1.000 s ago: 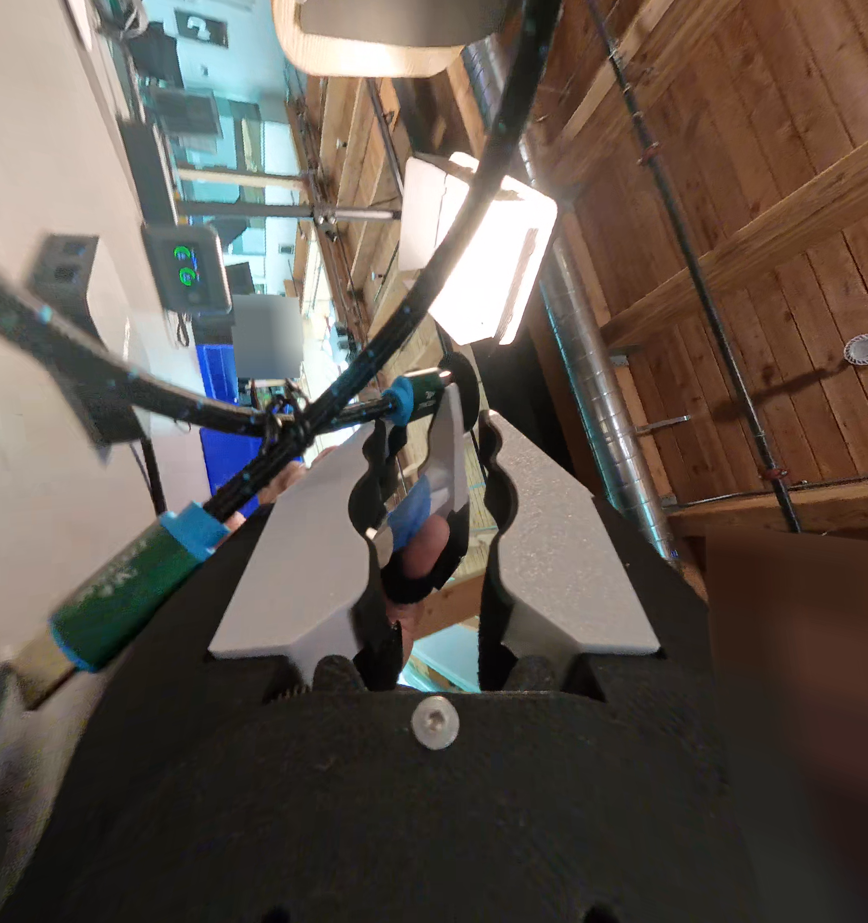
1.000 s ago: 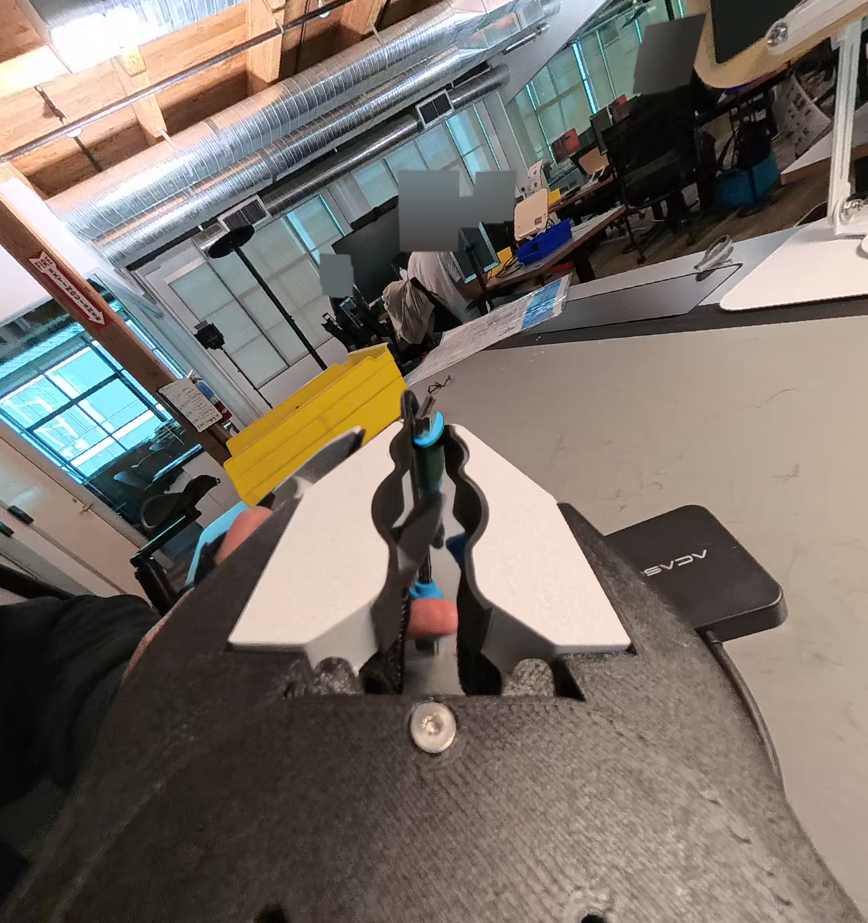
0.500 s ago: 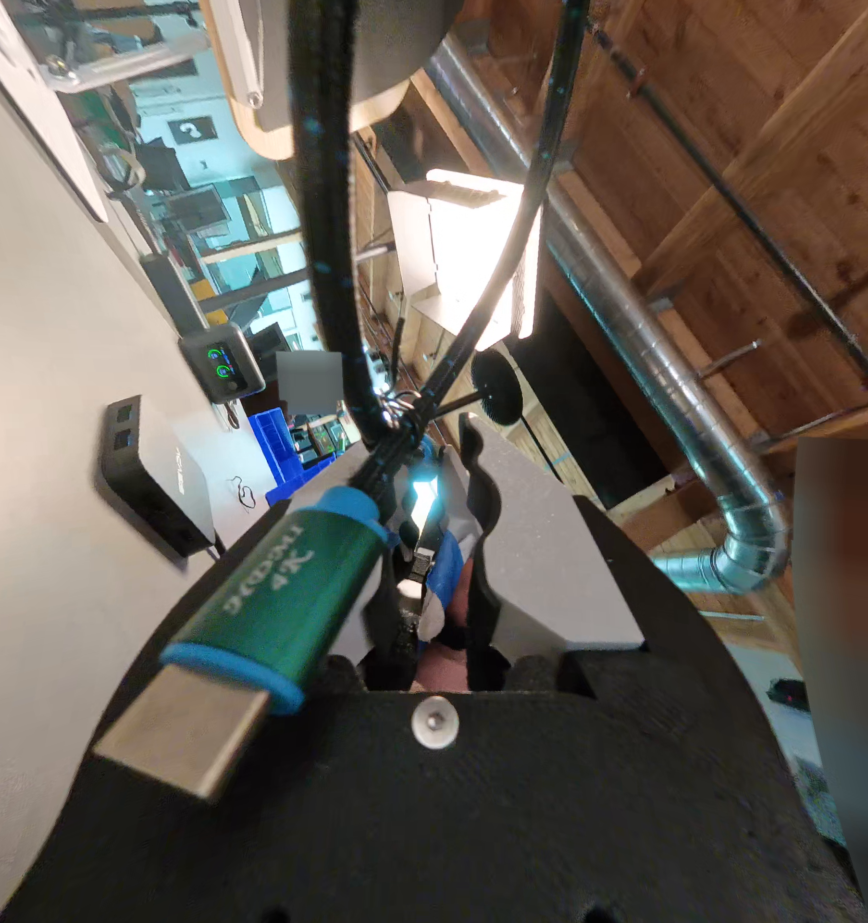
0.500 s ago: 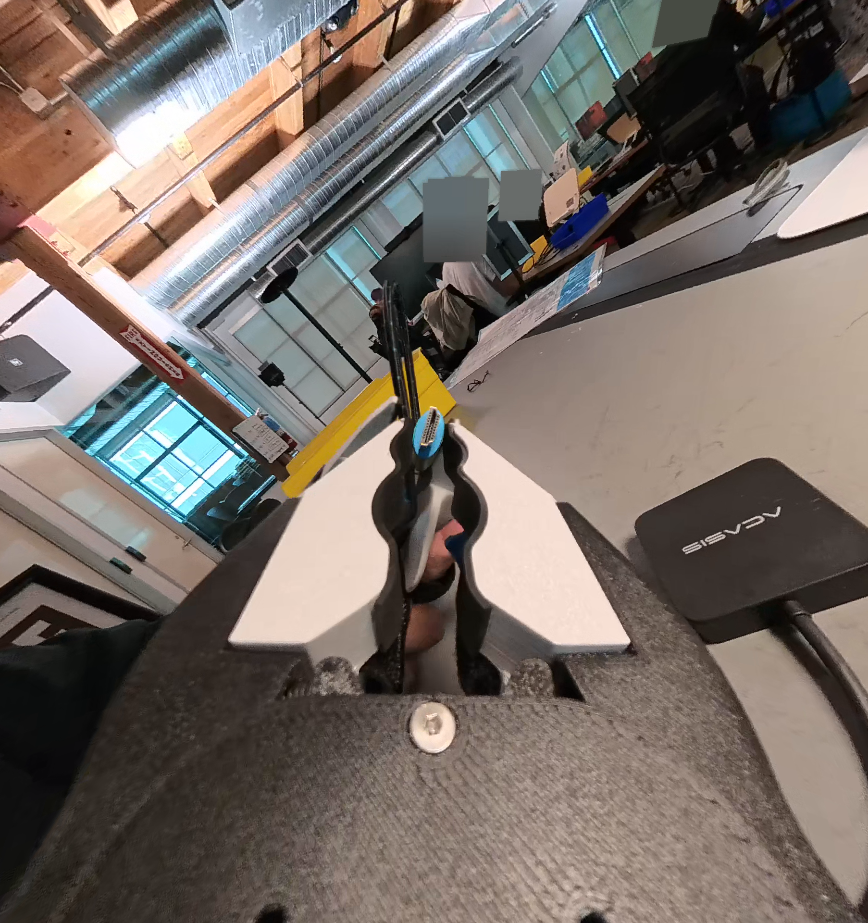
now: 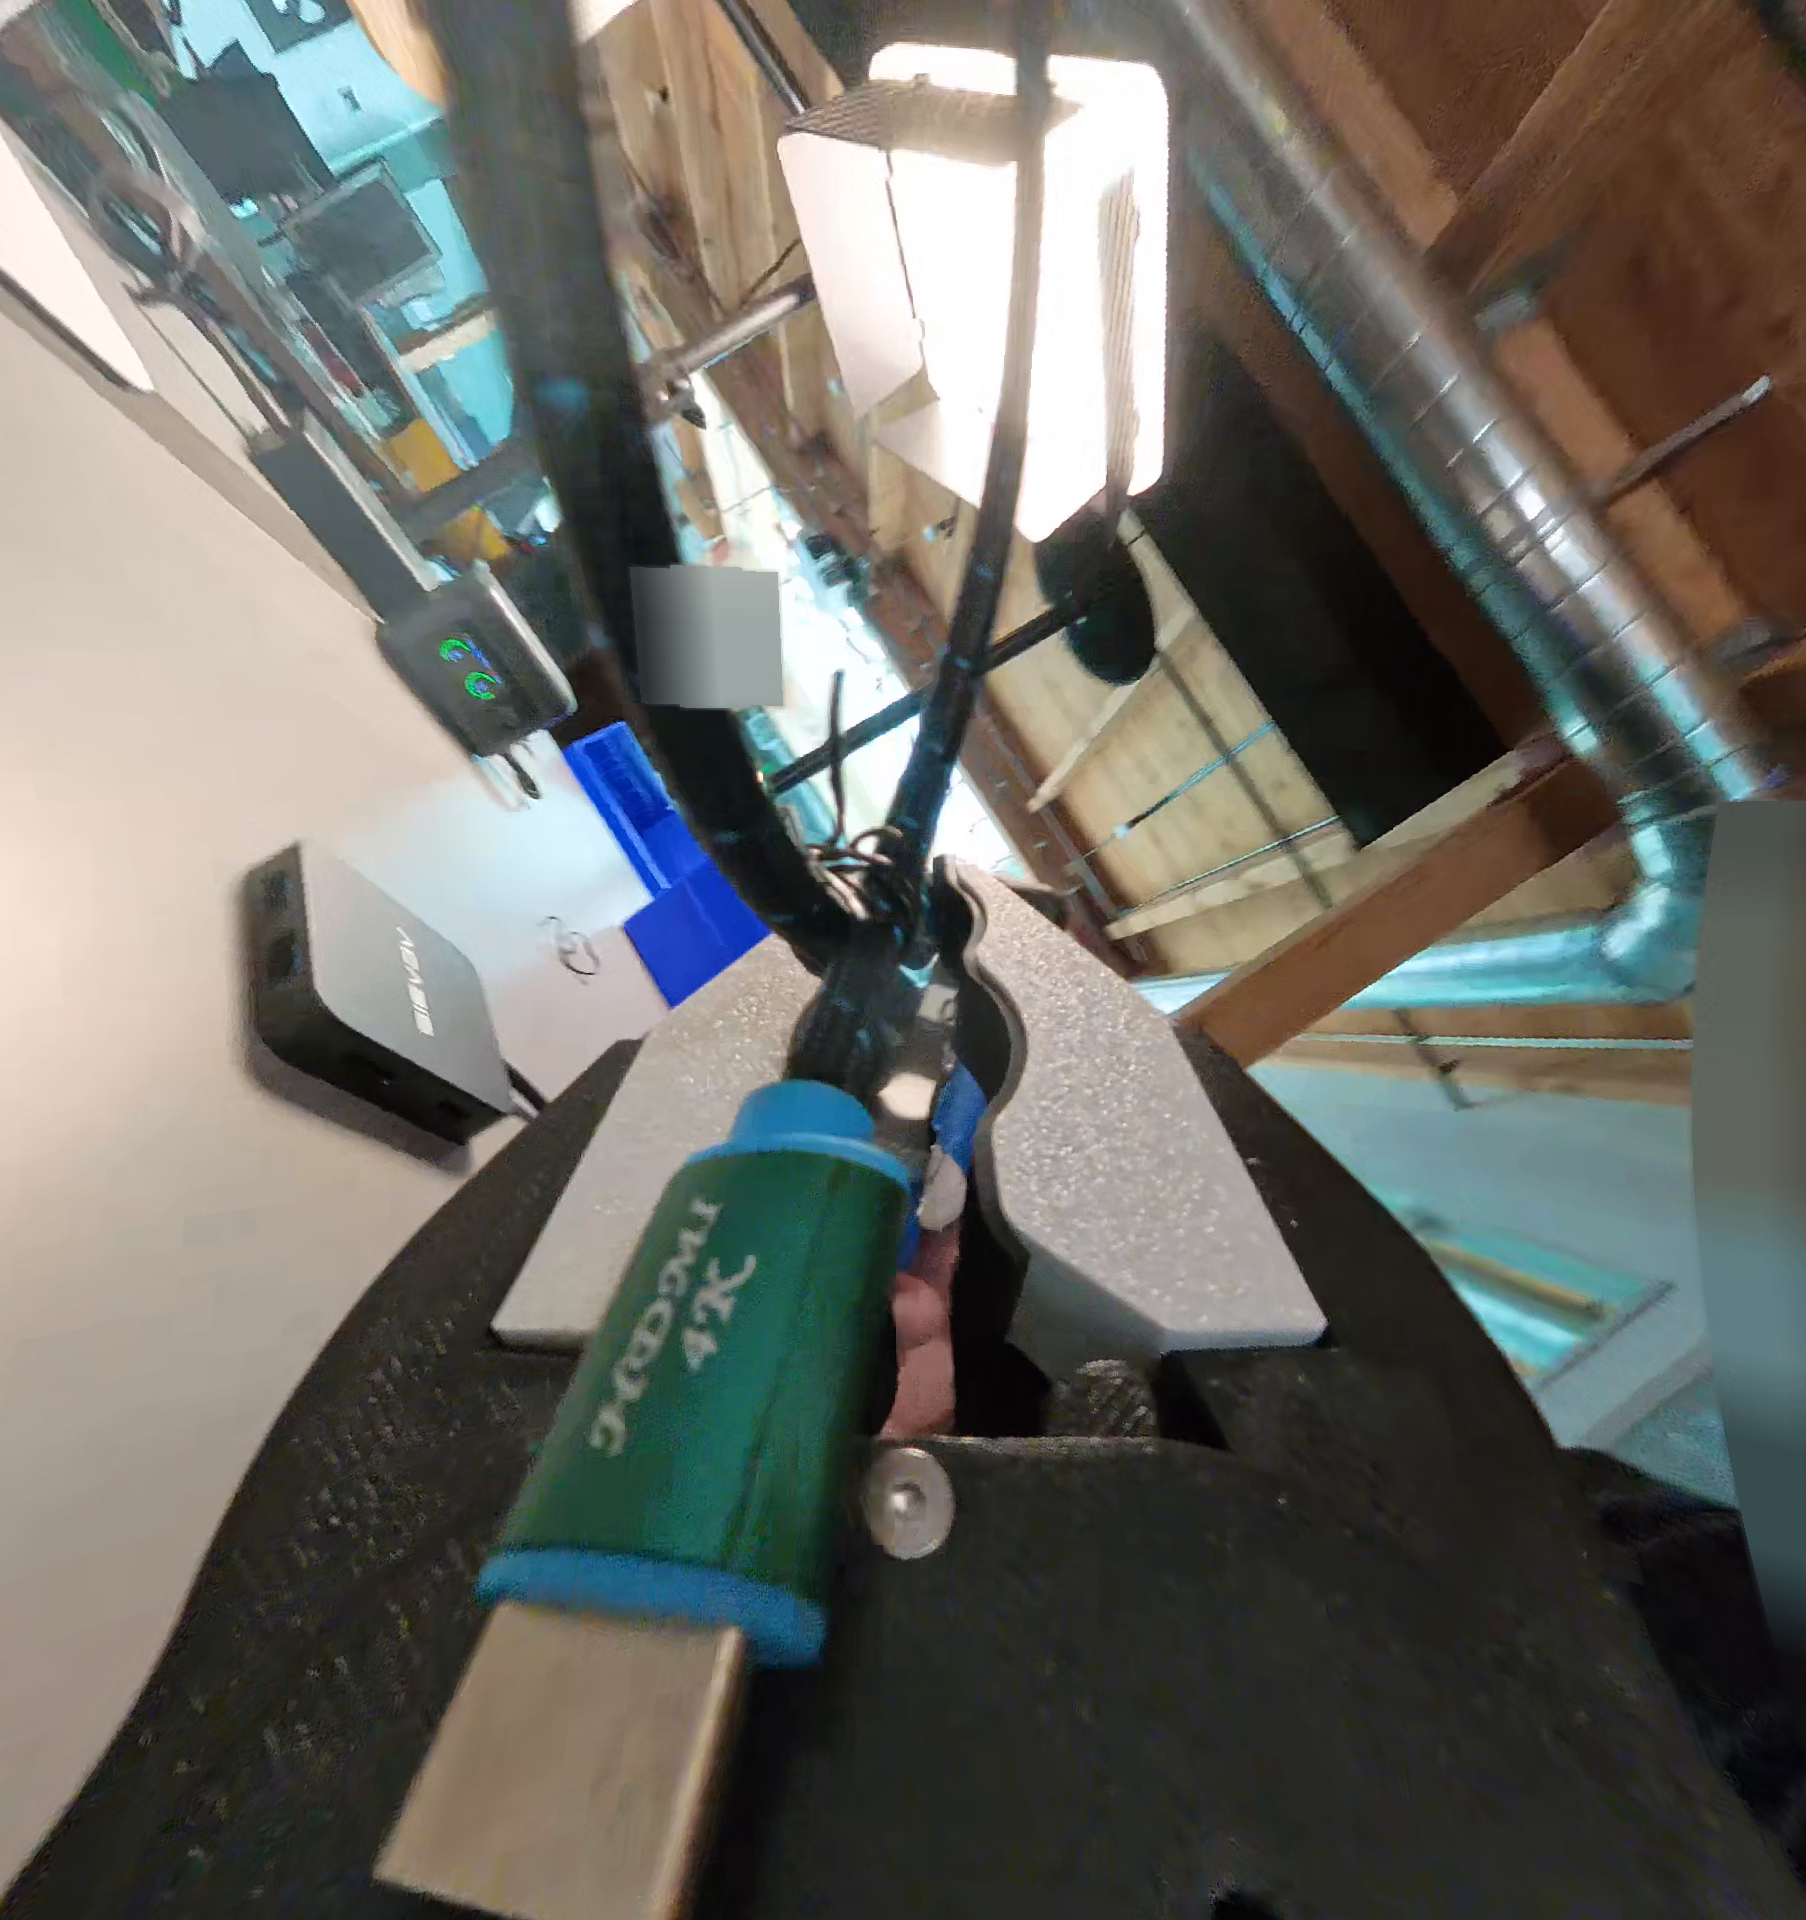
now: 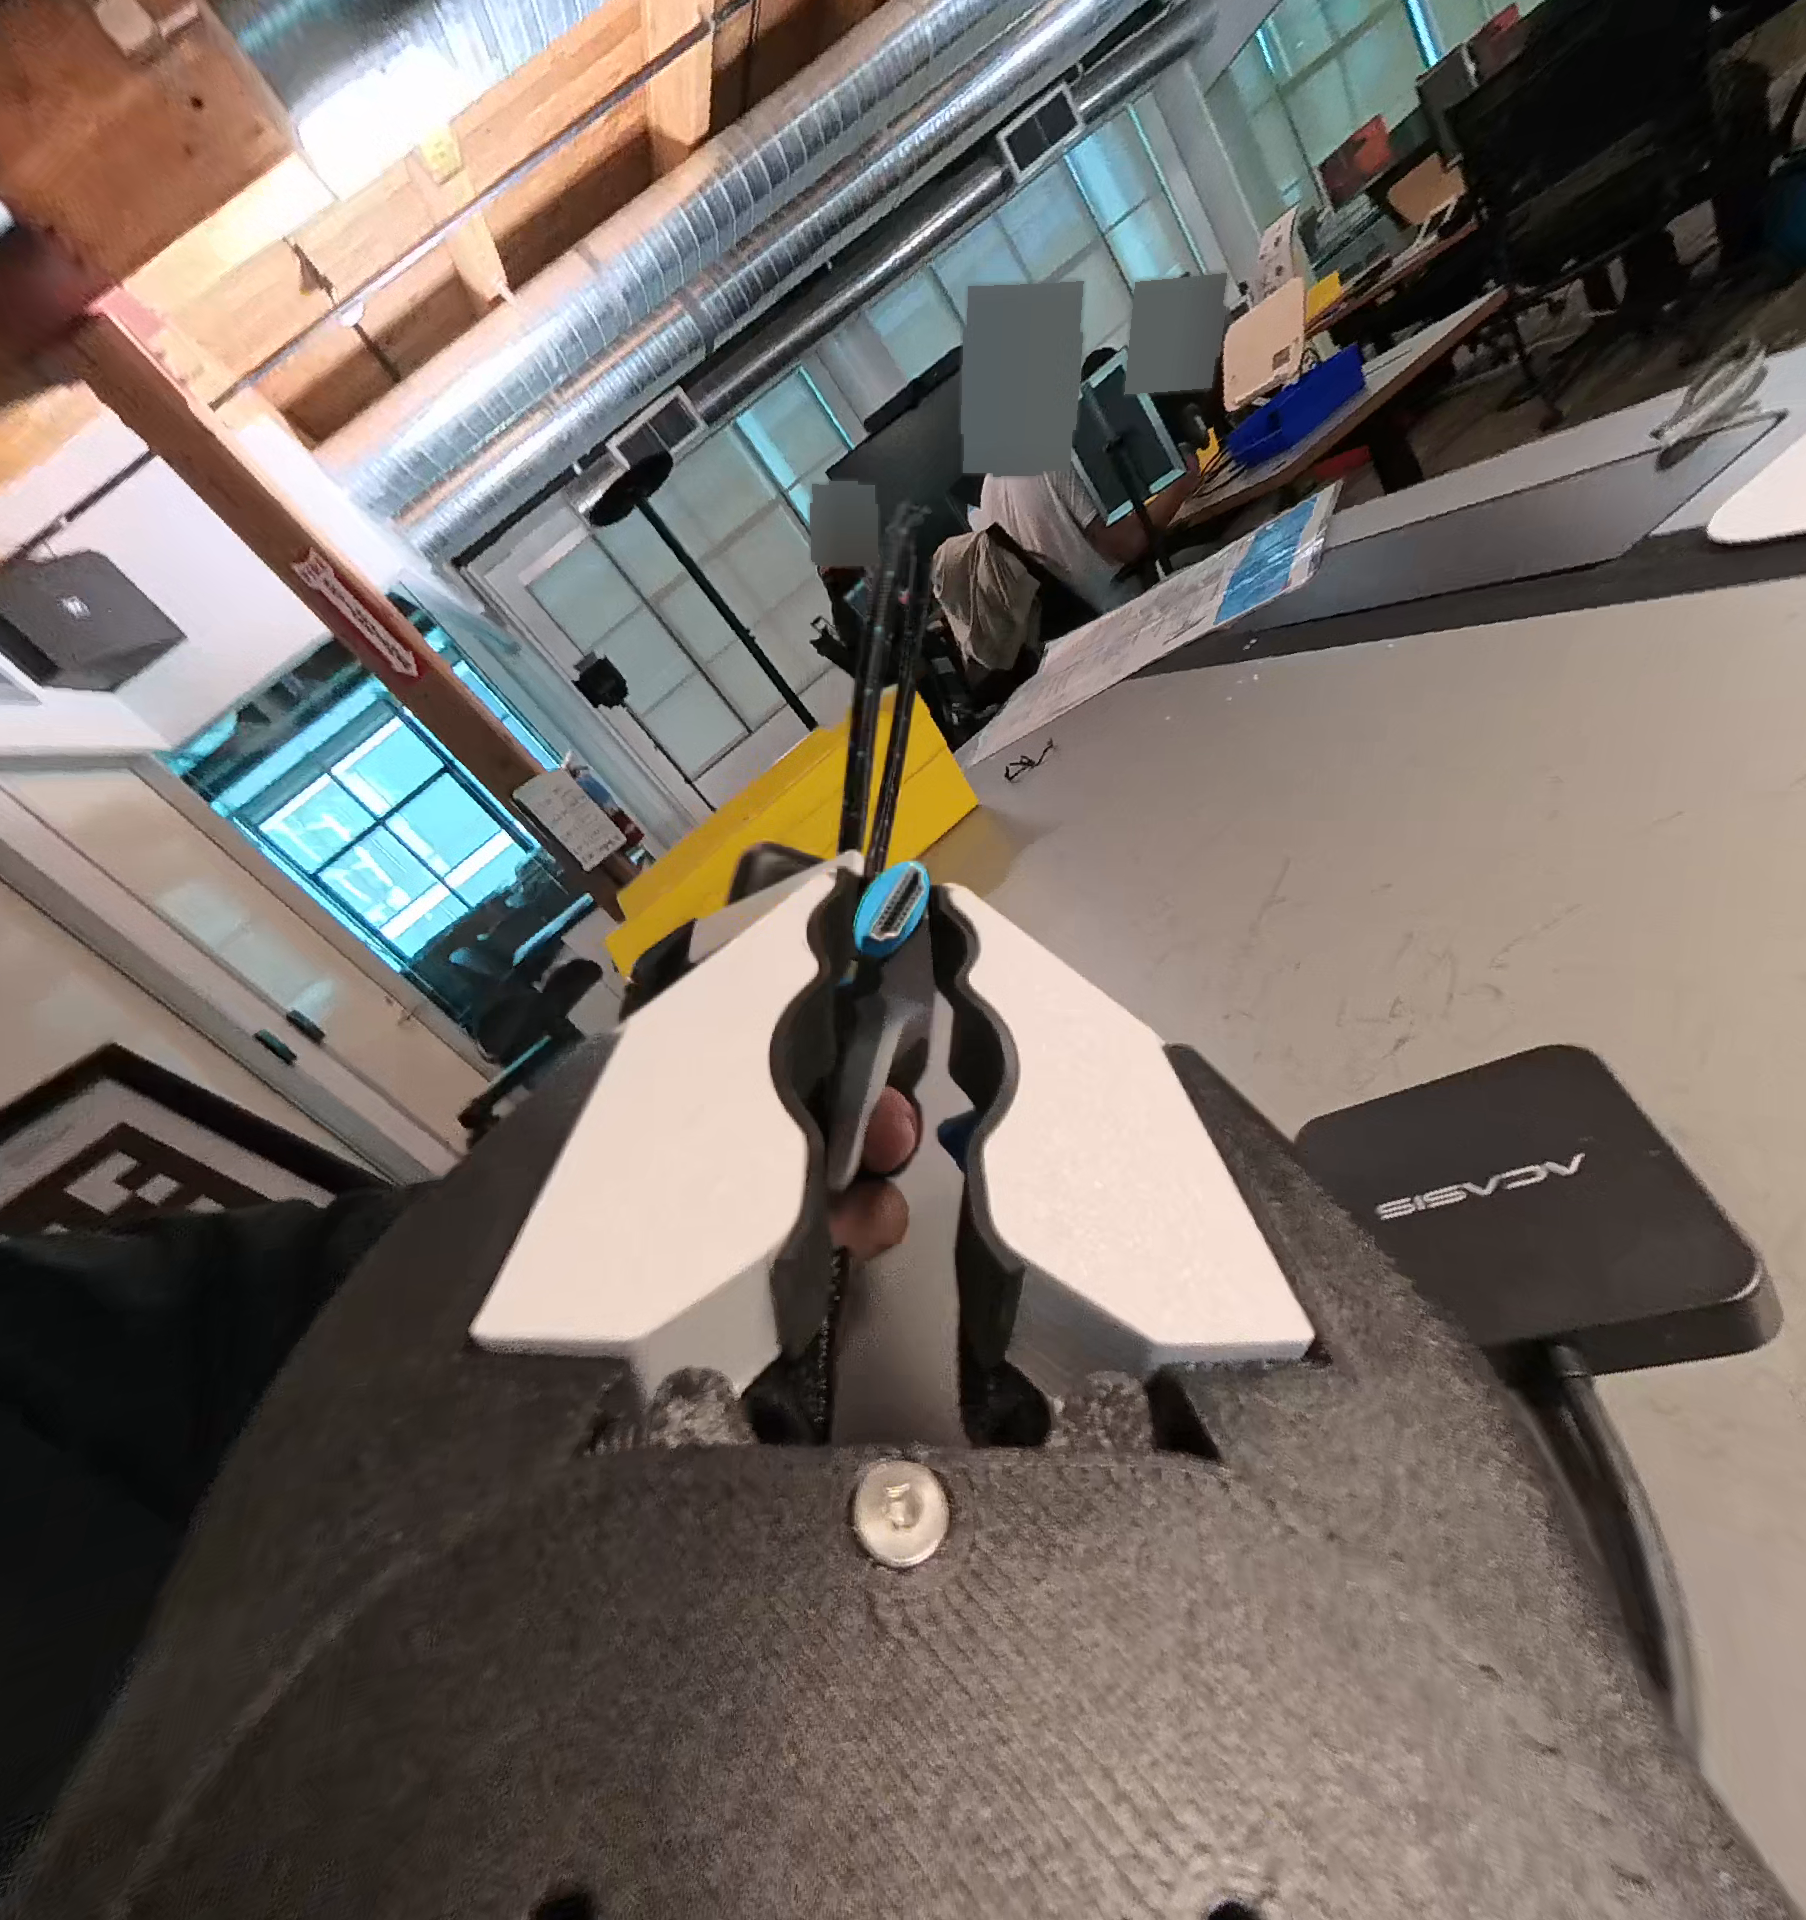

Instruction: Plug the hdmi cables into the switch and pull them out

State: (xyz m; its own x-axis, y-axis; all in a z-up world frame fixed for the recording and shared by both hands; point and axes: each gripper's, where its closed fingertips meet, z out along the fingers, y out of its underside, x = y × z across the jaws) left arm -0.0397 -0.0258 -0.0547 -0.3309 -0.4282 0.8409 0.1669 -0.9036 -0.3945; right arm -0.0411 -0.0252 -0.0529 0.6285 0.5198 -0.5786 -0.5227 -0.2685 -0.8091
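Observation:
A green HDMI plug with blue collars hangs close to the left wrist camera, over my left gripper's left finger, metal tip toward the lens. Its black braided cable crosses the fingertips of my left gripper. The jaws stand a narrow gap apart, and I cannot tell whether they pinch the cable. My right gripper is shut on a second HDMI plug, whose open face shows between the fingertips. Two thin cables rise behind it. The black switch lies on the table with nothing plugged in its visible ports. It also shows in the right wrist view.
The grey table holds a yellow bin at its far edge. A blue bin and a small device with green lights lie beyond the switch. The switch's own black lead runs toward me. A person sits far behind. Both grippers' tips are close together, under 4 cm apart.
The green plug has swung from the lower left to right in front of the left camera. My left jaws have narrowed. The right gripper has tilted, and its plug's face now shows.

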